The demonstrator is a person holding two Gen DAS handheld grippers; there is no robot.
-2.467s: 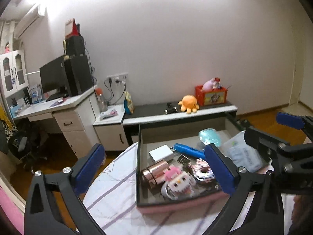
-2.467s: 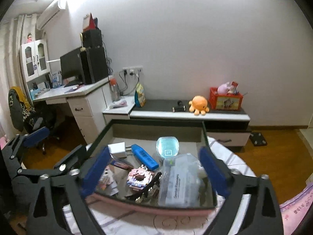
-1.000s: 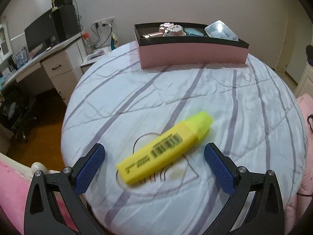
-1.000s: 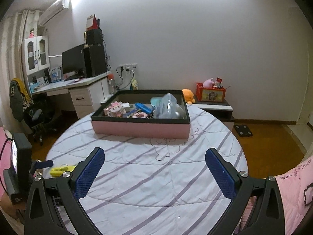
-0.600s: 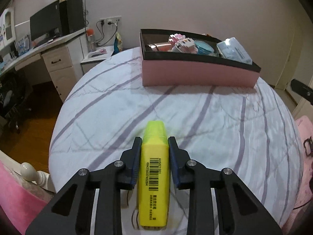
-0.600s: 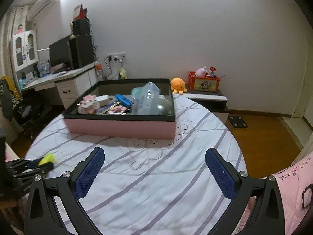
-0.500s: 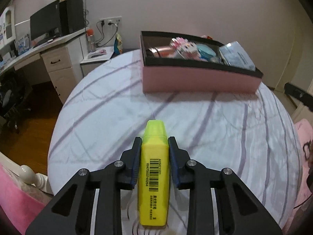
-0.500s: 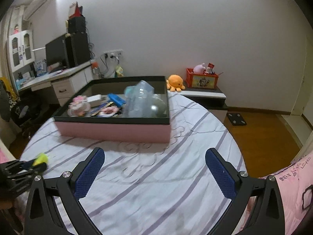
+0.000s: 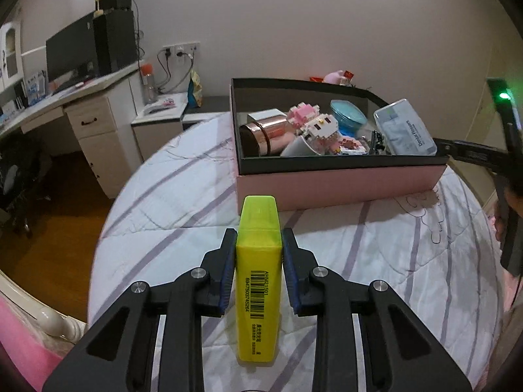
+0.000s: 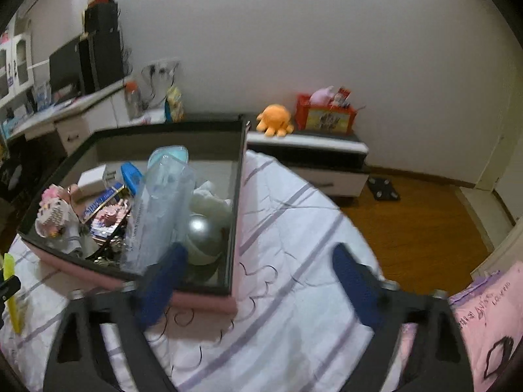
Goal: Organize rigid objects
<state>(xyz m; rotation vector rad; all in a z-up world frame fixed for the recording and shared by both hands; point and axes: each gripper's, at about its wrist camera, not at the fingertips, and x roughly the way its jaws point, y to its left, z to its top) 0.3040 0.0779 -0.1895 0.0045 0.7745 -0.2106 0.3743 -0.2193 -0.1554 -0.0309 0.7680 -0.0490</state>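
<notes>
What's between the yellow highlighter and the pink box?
Only bare striped bedcover, seen in the left wrist view; the highlighter sits clamped in the left gripper, short of the box.

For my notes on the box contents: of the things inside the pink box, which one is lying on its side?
The rose-gold metal can, at the box's left end, lies on its side with its dark round end facing the camera. Its neighbours, the block figure and the floss box, look quite different.

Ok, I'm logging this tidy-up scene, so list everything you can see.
highlighter: 1, yellow, clamped in the left gripper above the bed
box: 1, pink outside, black inside, on the bed
block figure: 1, pink and white, in the box
tin: 1, copper, in the box
plastic case: 1, clear, in the box
octopus toy: 1, orange, on the low cabinet
left gripper: shut on the highlighter
right gripper: jaws apart, just been closing, at the box's corner
</notes>
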